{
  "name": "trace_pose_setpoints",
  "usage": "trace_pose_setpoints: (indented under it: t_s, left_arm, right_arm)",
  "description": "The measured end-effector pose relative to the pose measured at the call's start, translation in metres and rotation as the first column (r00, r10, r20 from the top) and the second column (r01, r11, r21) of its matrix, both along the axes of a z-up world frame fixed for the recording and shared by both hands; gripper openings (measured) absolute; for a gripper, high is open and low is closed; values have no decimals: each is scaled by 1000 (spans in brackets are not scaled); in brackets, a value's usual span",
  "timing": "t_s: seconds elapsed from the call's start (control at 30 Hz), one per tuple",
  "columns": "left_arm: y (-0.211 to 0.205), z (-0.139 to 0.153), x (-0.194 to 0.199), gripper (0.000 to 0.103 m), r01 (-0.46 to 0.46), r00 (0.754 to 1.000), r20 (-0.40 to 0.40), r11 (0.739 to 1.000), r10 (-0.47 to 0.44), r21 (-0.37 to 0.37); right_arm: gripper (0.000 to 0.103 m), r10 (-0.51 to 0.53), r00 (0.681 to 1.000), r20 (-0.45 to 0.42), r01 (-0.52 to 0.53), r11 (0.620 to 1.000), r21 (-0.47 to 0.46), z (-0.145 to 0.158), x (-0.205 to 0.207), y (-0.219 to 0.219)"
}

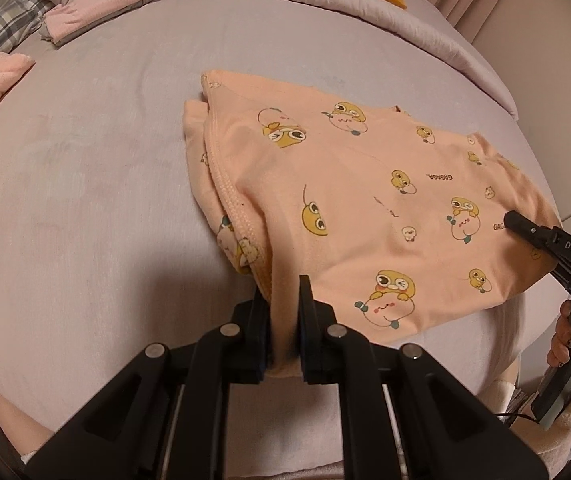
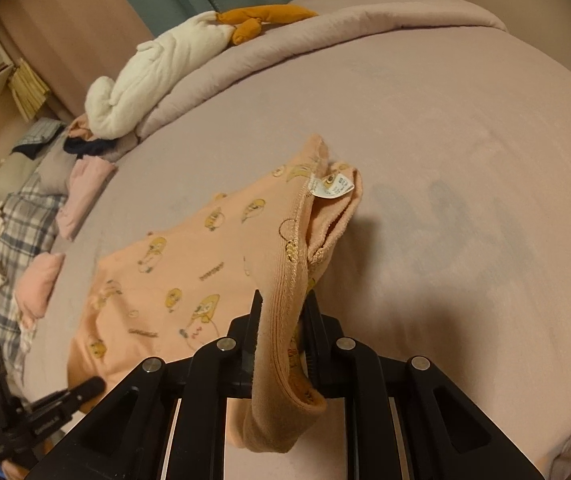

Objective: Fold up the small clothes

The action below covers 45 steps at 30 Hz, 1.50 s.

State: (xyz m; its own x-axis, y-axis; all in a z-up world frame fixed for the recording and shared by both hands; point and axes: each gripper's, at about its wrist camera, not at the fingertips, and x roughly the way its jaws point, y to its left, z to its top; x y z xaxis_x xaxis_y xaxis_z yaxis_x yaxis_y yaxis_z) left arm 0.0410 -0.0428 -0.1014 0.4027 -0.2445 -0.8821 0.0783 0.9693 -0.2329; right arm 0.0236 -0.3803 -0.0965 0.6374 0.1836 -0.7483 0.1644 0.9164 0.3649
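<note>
While the peach cotton child's garment printed with yellow cartoon ducks (image 1: 365, 184) lies partly folded on the mauve bed sheet (image 1: 85, 160), both tongs hold it at opposite ends. Left tongs (image 1: 283, 320) are closed to a narrow gap on a bunched fold of the near hem, cloth filling the space between the fingers. Right tongs (image 2: 283, 332) are likewise clamped on the ribbed neckband (image 2: 285, 280), which loops up over them and droops below, its white care label (image 2: 331, 188) exposed. Holding two ends at once appears meant to keep the fabric taut, so a clean fold can be laid. Judged progress: mid-fold, one side already doubled under. Folded pink garments (image 1: 101, 8) sit stacked at the far left edge, well apart, apparently finished work. A white and orange plush toy (image 2: 173, 64) rests on the rolled mauve quilt (image 2: 325, 32) beyond. Risk: the drooping neckband may bunch on release.
</note>
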Motion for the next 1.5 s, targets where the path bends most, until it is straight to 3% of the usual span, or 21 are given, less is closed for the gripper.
trace_pose_setpoints:
  t_s: [0.3,0.43,0.53,0.83,0.97,1.13,1.27,1.37,1.47,1.5]
  left_arm:
    - [10,10,-12,17,11,1000,6,999,-11,-32]
    - [22,26,-16,34,5,998,63,1000,-5,-2]
    - [32,35,-17,42,-23,995,98,1000,22,7]
    - [61,39,-29,44,-105,989,105,994,107,-21]
    - [71,35,-28,44,-130,988,83,991,132,-32]
    - [77,31,-30,44,-149,987,58,988,151,-40]
    - [77,31,-31,45,-140,989,48,988,143,-59]
    - [74,33,-30,48,-122,991,54,990,126,-71]
    - [71,38,-28,48,-100,993,60,990,106,-103]
    - [71,39,-26,48,-93,993,62,989,100,-112]
  right_arm:
    - [18,38,999,34,-35,995,-96,18,5,18]
    - [18,100,992,75,-86,981,-172,37,8,41]
    - [18,158,983,92,-136,970,-203,45,9,57]
    - [18,417,904,94,-376,880,-289,55,9,133]
    - [18,520,854,31,-492,825,-278,34,9,168]
    - [18,567,821,-65,-563,785,-260,2,15,196]
    - [34,579,810,-90,-586,795,-159,-5,22,192]
    - [54,592,802,-81,-597,797,-89,5,19,182]
    - [58,590,807,-31,-590,803,-81,21,7,169]
    - [64,588,809,-18,-587,805,-89,25,4,165]
